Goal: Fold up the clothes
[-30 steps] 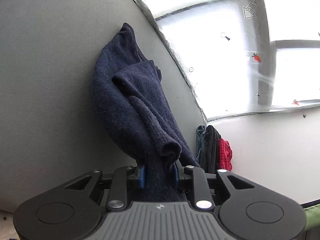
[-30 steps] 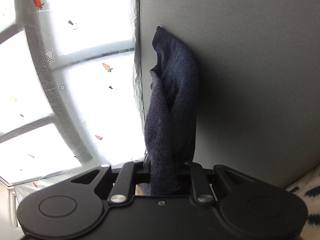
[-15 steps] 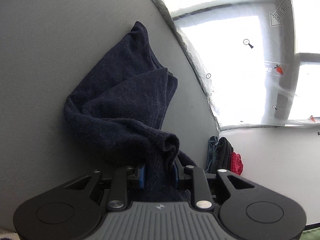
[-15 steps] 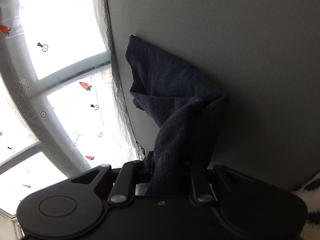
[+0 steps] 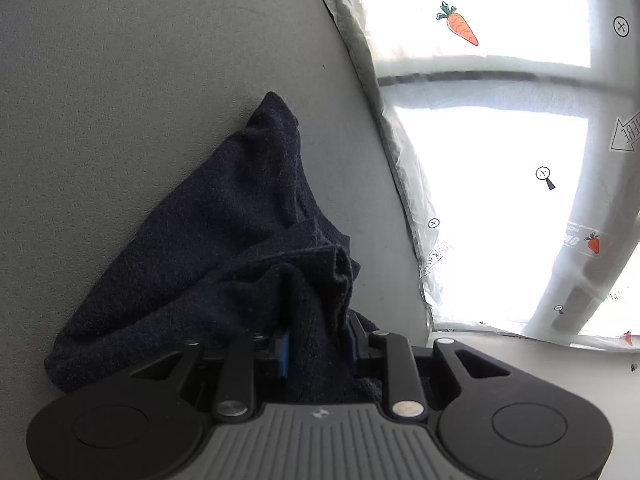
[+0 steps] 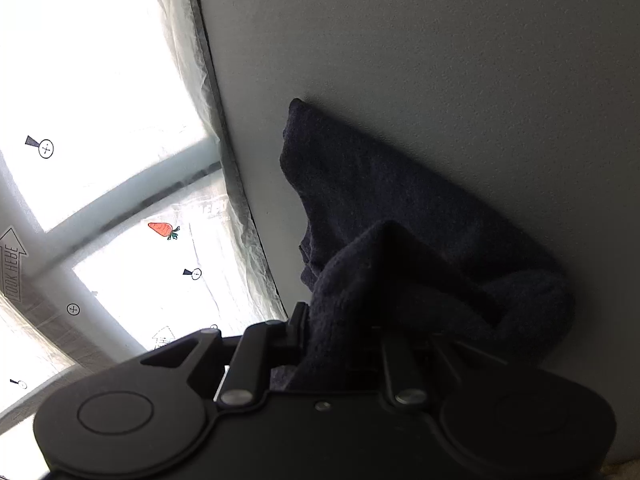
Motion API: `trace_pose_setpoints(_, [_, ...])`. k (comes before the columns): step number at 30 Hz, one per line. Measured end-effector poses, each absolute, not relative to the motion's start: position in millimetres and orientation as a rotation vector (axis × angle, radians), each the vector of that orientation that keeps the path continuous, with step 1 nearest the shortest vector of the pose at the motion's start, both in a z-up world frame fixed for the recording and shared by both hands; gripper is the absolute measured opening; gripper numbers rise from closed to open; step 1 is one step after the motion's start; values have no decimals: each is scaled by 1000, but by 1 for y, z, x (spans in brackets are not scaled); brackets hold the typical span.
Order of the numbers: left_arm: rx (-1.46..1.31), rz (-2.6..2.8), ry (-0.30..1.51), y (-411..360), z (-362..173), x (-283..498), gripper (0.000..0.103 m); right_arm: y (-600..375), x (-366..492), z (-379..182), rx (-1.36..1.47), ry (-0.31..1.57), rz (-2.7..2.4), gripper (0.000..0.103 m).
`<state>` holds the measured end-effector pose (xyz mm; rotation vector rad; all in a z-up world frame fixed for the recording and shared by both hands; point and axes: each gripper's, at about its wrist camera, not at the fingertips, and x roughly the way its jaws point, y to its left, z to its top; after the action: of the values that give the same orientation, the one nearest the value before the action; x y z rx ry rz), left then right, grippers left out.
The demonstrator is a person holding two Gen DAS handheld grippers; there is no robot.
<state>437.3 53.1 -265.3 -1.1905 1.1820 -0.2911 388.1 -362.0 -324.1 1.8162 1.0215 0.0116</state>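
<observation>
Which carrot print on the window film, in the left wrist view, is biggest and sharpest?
The orange carrot at the top, with green leaves. The red carrot lower right on the film is smaller and blurred.

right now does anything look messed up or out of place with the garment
The dark blue garment is bunched and creased on the grey table, not flat, with wads pinched in the left gripper and right gripper. No damage shows.

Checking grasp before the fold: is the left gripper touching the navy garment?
Touching. The left wrist view shows the left gripper with its blue pads pressed on a bunched fold of the navy garment.
</observation>
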Motion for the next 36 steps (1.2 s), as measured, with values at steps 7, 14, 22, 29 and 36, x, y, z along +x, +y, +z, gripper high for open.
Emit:
trace_pose_setpoints(7, [-1251, -231, 1235, 64, -286, 482, 34, -361, 466, -349, 1833, 1173, 0, 24])
trace_pose_setpoints(14, [-1316, -204, 1255, 75, -290, 501, 41, -360, 496, -353, 1875, 1245, -35, 29])
trace_pose_setpoints(22, [-1330, -137, 987, 115, -247, 500, 76, -377, 500, -321, 1869, 1041, -25, 51])
trace_pose_setpoints(29, [-425, -91, 999, 46, -201, 486, 85, -354, 512, -230, 991, 985, 32, 68])
trace_pose_setpoints(36, [22, -182, 1016, -19, -232, 443, 86, -303, 472, -250, 376, 1008, 59, 81])
